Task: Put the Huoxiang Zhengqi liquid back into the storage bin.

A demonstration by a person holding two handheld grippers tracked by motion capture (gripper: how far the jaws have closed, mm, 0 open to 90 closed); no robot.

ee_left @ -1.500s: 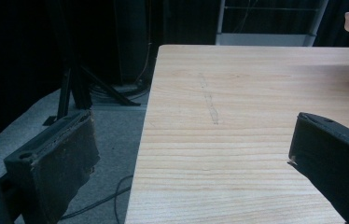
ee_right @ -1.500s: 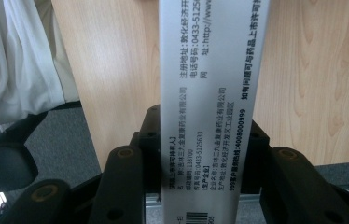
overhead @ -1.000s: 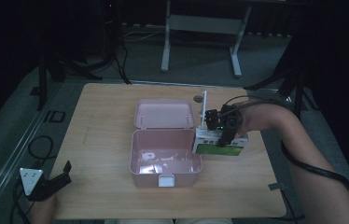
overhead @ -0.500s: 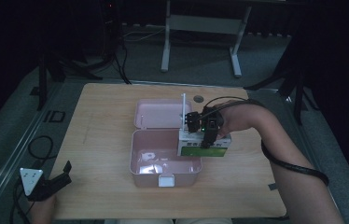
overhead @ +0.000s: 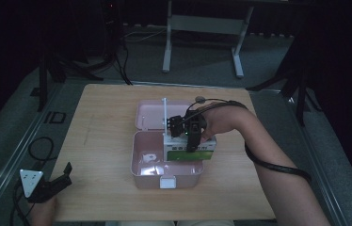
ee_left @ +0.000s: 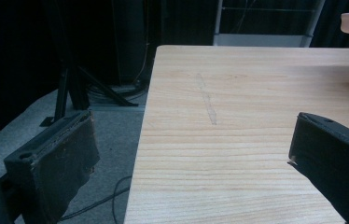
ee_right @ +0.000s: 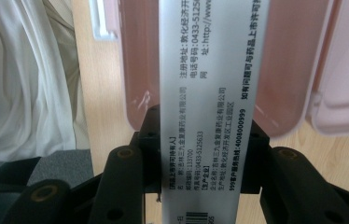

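An open pink box [overhead: 139, 176] sits mid-table with its lid [overhead: 150, 115] laid back flat. My right gripper [overhead: 188, 134] is shut on a white and green medicine carton [overhead: 183, 153], held over the right half of the box's tray. In the right gripper view the carton's printed white side [ee_right: 210, 93] runs up between the jaws of the right gripper [ee_right: 205, 158], with the pink tray [ee_right: 284, 70] behind it. My left gripper [overhead: 65, 175] rests at the table's near left corner, open. Its jaws stand wide apart in the left gripper view [ee_left: 191, 154], with nothing between them.
A small white item [overhead: 148, 157] lies in the tray's left half. The wooden table [ee_left: 238, 116] ends at a left edge with cables and stand legs on the grey floor [overhead: 33, 141] beyond. White cloth [ee_right: 23, 79] of the person's clothing is at the left.
The right hand has carried the carton leftward, from beside the pink box's right wall to over its tray. The left gripper has not moved.
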